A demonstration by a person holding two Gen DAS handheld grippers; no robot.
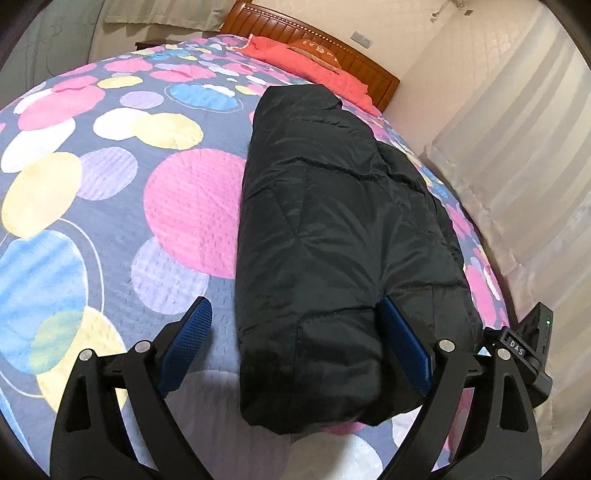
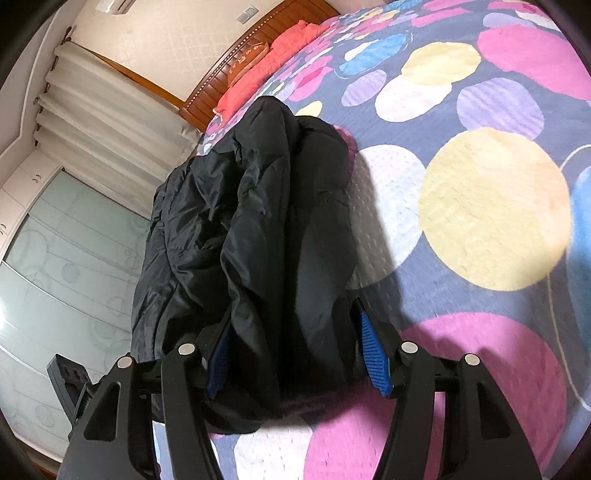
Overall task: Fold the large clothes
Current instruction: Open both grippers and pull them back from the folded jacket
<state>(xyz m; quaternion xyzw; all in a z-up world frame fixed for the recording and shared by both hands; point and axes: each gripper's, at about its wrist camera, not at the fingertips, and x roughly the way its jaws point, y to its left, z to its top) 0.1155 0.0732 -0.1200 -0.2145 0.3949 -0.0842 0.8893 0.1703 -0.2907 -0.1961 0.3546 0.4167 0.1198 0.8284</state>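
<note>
While the bed (image 1: 110, 184) carries it near its curtain-side edge, the black jacket (image 1: 332, 240) lies folded into a long bundle. Left gripper (image 1: 295, 347) has its jaws spread wide over the bundle's near end; right gripper (image 2: 295, 354) pinches the jacket.

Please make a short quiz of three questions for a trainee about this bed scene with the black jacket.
1. True or false: the black jacket lies folded into a long strip on the dotted bedspread.
2. What colour is the pillow by the wooden headboard?
3. Which stands wide open? A) left gripper B) right gripper

Key: 1. true. 2. Coral red. 3. A; its jaws straddle the jacket's near end, while the right gripper looks closed around a bunch of jacket fabric.
</note>
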